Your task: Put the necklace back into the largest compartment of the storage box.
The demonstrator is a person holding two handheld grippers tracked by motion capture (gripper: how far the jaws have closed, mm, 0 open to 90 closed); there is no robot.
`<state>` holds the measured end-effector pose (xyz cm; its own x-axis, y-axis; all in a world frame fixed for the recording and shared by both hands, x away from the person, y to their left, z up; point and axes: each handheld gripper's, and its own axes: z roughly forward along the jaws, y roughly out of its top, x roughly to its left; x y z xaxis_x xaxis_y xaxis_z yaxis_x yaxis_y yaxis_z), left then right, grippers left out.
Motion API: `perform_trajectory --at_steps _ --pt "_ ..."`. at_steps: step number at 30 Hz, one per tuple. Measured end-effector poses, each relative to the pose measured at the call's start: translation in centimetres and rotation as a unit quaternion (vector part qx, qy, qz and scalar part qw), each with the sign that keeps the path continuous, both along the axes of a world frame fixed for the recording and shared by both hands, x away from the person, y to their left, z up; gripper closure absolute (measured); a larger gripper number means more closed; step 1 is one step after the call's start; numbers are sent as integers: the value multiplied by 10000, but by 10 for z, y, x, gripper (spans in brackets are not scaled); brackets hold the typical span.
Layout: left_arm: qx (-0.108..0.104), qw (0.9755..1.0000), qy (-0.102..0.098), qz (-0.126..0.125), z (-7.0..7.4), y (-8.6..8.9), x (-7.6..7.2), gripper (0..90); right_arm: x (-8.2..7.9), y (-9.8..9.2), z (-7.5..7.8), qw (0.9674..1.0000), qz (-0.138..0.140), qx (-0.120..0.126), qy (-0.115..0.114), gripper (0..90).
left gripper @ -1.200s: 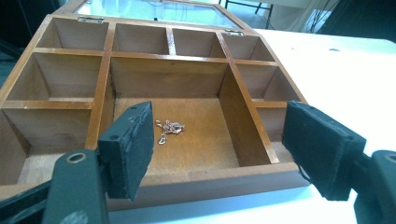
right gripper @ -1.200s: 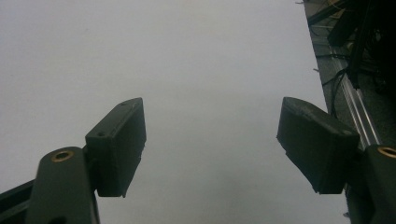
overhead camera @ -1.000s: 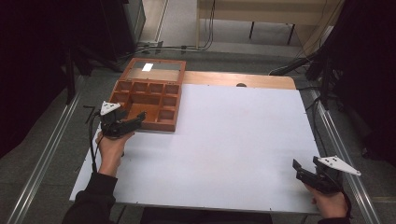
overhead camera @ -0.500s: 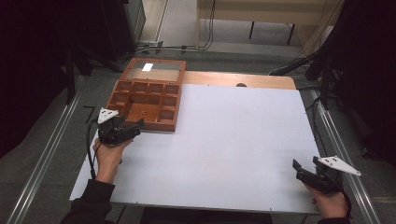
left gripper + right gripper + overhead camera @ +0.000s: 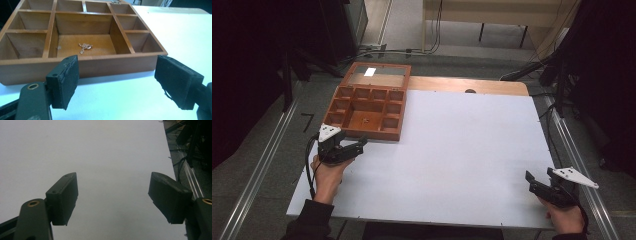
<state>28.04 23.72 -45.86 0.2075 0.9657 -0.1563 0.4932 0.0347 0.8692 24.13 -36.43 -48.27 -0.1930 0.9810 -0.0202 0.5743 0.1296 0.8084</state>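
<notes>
Since a second ago the left gripper has drawn back from the near wall of the wooden compartment box toward the person's edge of the table, while the right gripper has stayed at the near right corner.

From the high view, the box sits at the far left of the white tabletop, its glazed lid folded back flat behind it with a bright reflection on the pane. A strip of bare wood shows along the table's far edge.

Seen from the left gripper view, the box's large middle compartment holds a small tangle of gold-coloured chain lying on its floor, which the high view reduces to a speck. That gripper's jaws are spread wide, apart from the box's front wall, with nothing between them. Its pads are black, blocky and matte.

Over plain white surface in the right gripper view, the right gripper's jaws likewise stand wide apart and empty. No writing is legible anywhere.
</notes>
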Motion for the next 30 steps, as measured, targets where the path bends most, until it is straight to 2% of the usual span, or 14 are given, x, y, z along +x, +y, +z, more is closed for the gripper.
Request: perform_trajectory --at_steps 5,16,30 --pt "4 10000 -40 -31 -1 1 -7 201 0 0 0 10000 12 -19 -13 218" --pt "172 9998 -6 -127 -8 -1 -18 201 0 0 0 10000 24 -24 -14 218" --pt "187 9997 -58 -156 -9 1 -35 201 -1 0 0 10000 9 -11 -3 218"
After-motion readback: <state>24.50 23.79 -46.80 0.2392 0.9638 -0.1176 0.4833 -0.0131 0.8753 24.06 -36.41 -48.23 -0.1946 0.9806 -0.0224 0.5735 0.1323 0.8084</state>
